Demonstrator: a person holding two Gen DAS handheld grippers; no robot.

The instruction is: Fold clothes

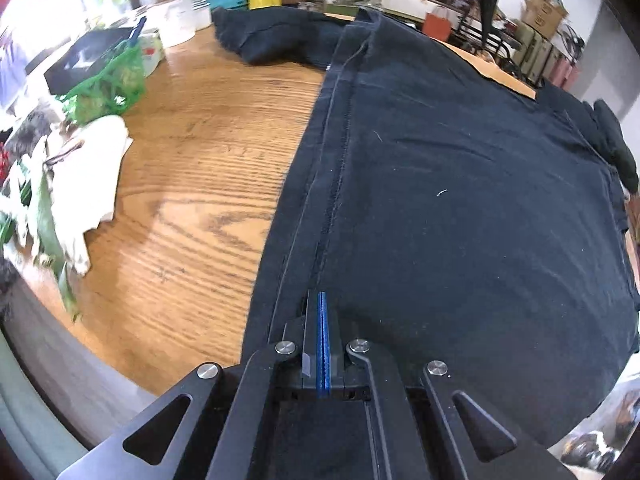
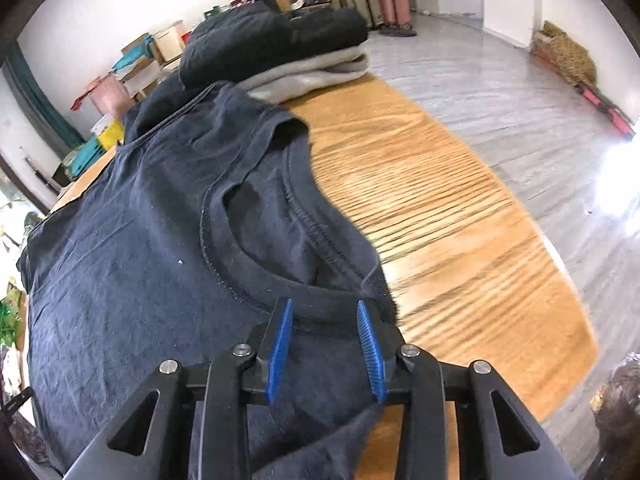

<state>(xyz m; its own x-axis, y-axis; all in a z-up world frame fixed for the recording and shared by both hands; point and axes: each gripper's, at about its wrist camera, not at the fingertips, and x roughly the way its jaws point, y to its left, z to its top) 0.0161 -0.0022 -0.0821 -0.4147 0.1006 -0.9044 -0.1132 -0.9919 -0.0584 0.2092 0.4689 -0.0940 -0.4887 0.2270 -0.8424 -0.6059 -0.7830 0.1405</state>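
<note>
A dark navy T-shirt (image 1: 460, 200) lies spread flat on the wooden table (image 1: 200, 200). My left gripper (image 1: 322, 296) is shut, its blue pads pressed together on the shirt's stitched hem fold, which runs straight away from the fingertips. In the right wrist view the same T-shirt (image 2: 140, 260) shows its collar (image 2: 304, 220) near the table (image 2: 440, 220) edge of the cloth. My right gripper (image 2: 324, 306) stands open just above the collar's near rim. Fabric lies between its blue pads (image 2: 282, 340), and they do not press on it.
A stack of folded dark and grey clothes (image 2: 280, 36) sits at the far end of the table. Another dark garment (image 1: 264, 36) lies bunched at the far edge. A green net bag (image 1: 108, 80), a black box (image 1: 84, 56) and white cloth (image 1: 92, 176) crowd the left side.
</note>
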